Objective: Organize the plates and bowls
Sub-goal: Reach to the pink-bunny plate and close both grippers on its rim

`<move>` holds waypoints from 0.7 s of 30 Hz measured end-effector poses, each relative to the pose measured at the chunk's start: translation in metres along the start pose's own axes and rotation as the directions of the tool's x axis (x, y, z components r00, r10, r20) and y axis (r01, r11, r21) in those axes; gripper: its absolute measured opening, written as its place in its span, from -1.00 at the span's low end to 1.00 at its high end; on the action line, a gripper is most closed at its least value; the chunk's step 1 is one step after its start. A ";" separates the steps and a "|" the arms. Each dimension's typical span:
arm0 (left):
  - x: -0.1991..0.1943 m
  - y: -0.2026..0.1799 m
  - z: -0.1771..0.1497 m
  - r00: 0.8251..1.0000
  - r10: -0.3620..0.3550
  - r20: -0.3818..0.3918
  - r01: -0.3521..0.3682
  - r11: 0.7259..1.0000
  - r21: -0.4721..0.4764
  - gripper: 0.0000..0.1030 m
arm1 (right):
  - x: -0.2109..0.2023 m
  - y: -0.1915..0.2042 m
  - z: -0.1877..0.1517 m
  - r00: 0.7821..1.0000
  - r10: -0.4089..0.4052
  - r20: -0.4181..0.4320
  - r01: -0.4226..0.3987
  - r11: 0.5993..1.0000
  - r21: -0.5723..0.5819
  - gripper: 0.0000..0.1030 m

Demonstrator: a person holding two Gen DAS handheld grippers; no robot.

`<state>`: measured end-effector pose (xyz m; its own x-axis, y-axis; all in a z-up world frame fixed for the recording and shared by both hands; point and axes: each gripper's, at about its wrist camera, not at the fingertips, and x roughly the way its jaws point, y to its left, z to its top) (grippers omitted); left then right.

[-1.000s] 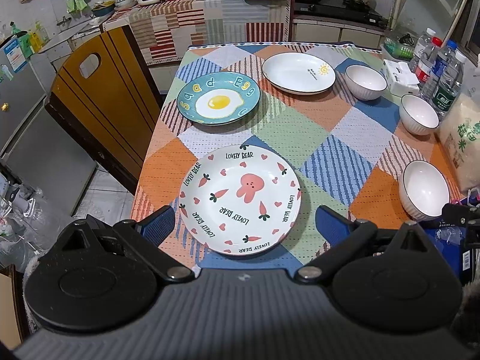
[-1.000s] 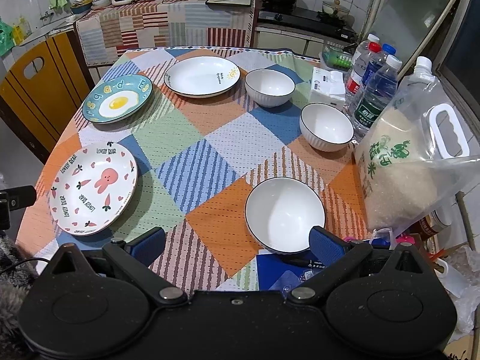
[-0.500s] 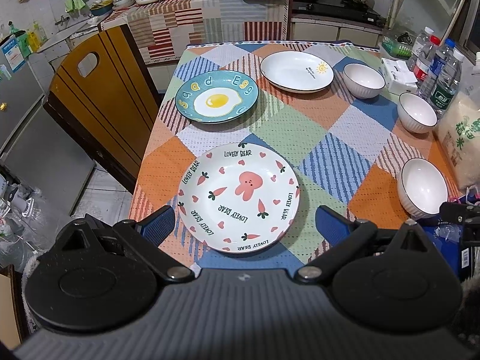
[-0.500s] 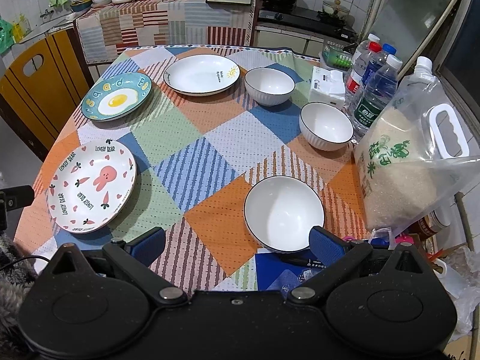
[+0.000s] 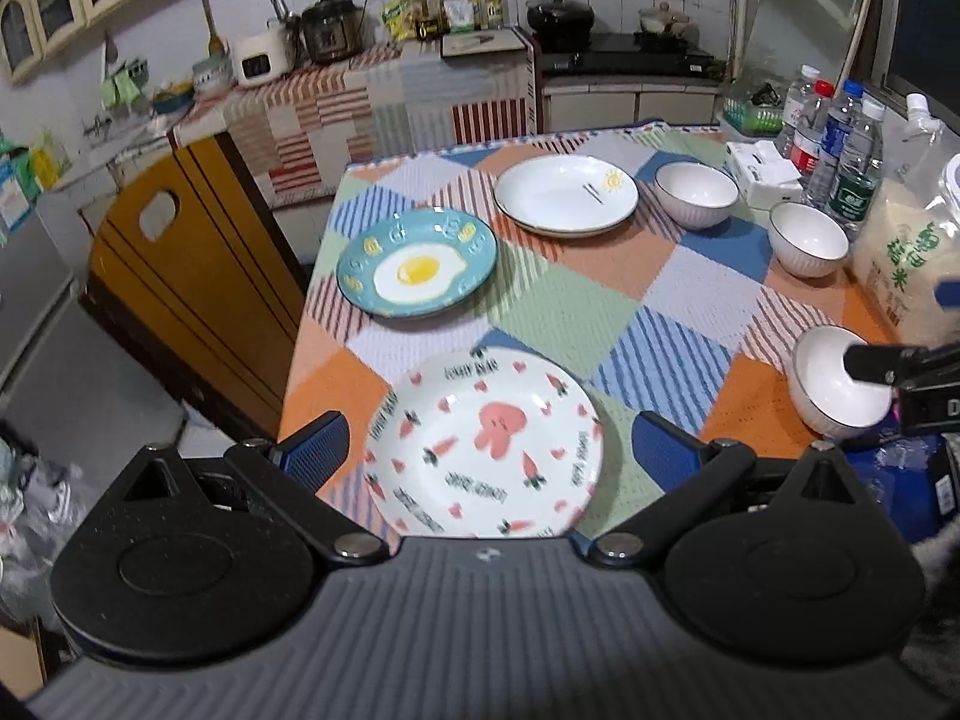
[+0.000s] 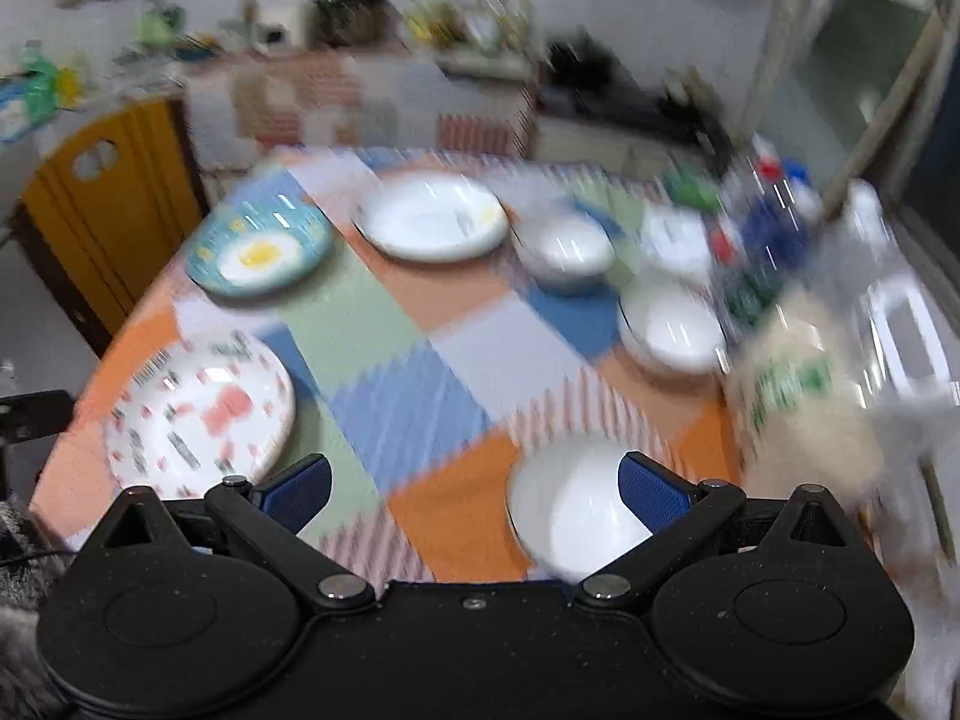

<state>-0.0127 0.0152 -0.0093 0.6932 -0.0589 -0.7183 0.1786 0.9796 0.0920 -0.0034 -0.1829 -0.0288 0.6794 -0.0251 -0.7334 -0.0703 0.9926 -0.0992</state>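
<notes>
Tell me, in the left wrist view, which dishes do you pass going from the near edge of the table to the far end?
Rabbit plate → nearest white bowl → fried-egg plate → middle white bowl → far white bowl → white sun plate.

Both wrist views look down across the table (image 5: 600, 276), right view blurred, apparently nearer.

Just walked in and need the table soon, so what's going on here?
A person holds a two-finger tool in each hand over a table with three plates and three bowls, all apart. The left tool is open around the rabbit plate, its fingers either side, not gripping. The right tool is open by the nearest white bowl; that view is blurred. Nothing is stacked yet.
</notes>
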 end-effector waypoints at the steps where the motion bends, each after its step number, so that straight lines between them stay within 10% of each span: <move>1: 0.004 0.005 0.002 1.000 0.001 0.004 -0.001 1.000 0.001 0.99 | -0.001 0.003 0.002 0.998 0.027 0.054 -0.025 0.999 -0.030 1.00; 7: 0.055 0.050 0.012 0.997 -0.020 -0.080 0.016 0.999 -0.047 0.96 | 0.037 0.019 0.005 0.976 0.155 0.151 -0.128 0.976 -0.177 0.98; 12: 0.116 0.081 0.007 0.972 -0.058 -0.227 0.043 0.997 -0.069 0.86 | 0.095 0.021 0.008 0.912 0.408 0.038 -0.406 0.913 -0.046 0.87; 17: 0.162 0.103 -0.002 0.939 -0.103 -0.329 0.075 0.992 -0.097 0.60 | 0.147 0.051 0.009 0.886 0.457 -0.078 -0.462 0.884 -0.070 0.64; 21: 0.188 0.110 -0.016 0.918 -0.105 -0.382 0.062 0.990 -0.123 0.43 | 0.185 0.055 0.004 0.817 0.546 -0.185 -0.537 0.838 0.100 0.30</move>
<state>0.1262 0.1150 -0.1447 0.3516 -0.0835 -0.9324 0.1339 0.9903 -0.0381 0.1213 -0.1326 -0.1675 0.3821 0.4991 -0.7778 -0.3508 0.8570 0.3776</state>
